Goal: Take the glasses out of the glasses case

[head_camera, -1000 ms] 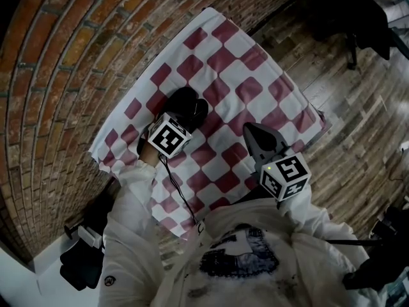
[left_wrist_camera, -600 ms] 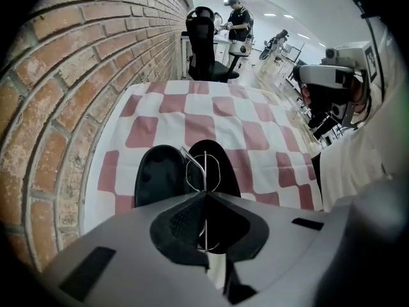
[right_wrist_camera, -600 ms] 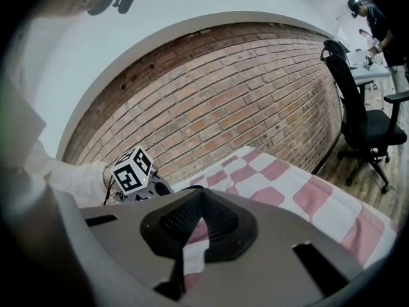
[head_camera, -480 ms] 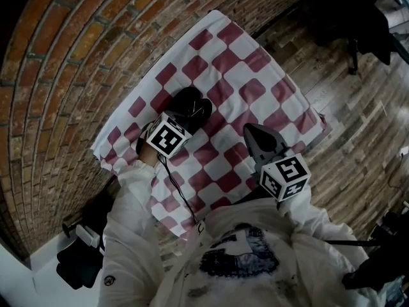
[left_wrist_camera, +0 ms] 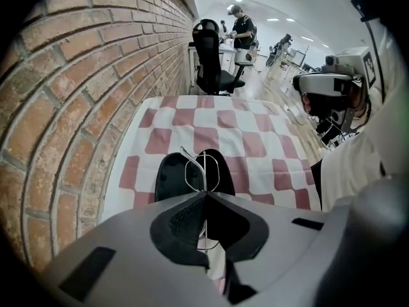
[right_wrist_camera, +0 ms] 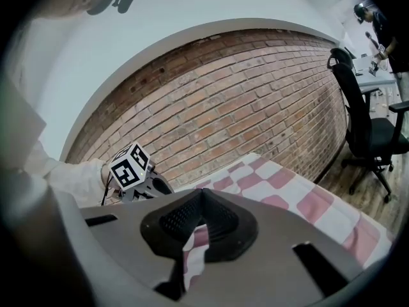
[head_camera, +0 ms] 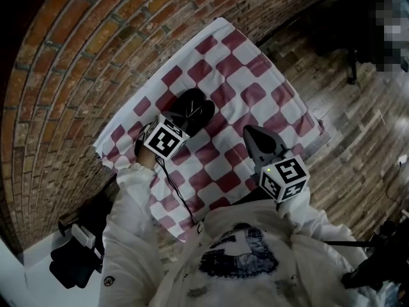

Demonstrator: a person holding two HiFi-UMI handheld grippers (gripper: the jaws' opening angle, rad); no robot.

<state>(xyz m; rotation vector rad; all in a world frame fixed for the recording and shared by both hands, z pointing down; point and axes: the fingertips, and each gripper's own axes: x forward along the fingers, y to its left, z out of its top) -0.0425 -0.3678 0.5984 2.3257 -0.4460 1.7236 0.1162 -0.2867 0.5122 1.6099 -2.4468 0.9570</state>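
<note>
A black glasses case [head_camera: 192, 110] lies open on the red-and-white checked cloth [head_camera: 255, 75]. In the left gripper view the case [left_wrist_camera: 171, 178] shows just beyond the jaws. My left gripper [left_wrist_camera: 206, 194] is shut on thin wire-framed glasses [left_wrist_camera: 199, 169], which stick up from the closed tips above the case. In the head view the left gripper [head_camera: 179, 123] points steeply down over the case, its marker cube nearest me. My right gripper [head_camera: 255, 136] hovers over the cloth's near right part; in its own view the right gripper [right_wrist_camera: 203, 193] is shut with nothing in it.
A brick wall [head_camera: 77, 56] runs along the cloth's left side. Wooden floor [head_camera: 358, 126] lies to the right. A black office chair [left_wrist_camera: 209, 56] and a person [left_wrist_camera: 241, 27] stand beyond the table's far end. A dark bag [head_camera: 73, 264] sits low at the left.
The left gripper has lifted away from the case with the glasses in its jaws, and more of the open case shows. The right gripper has hardly shifted.
</note>
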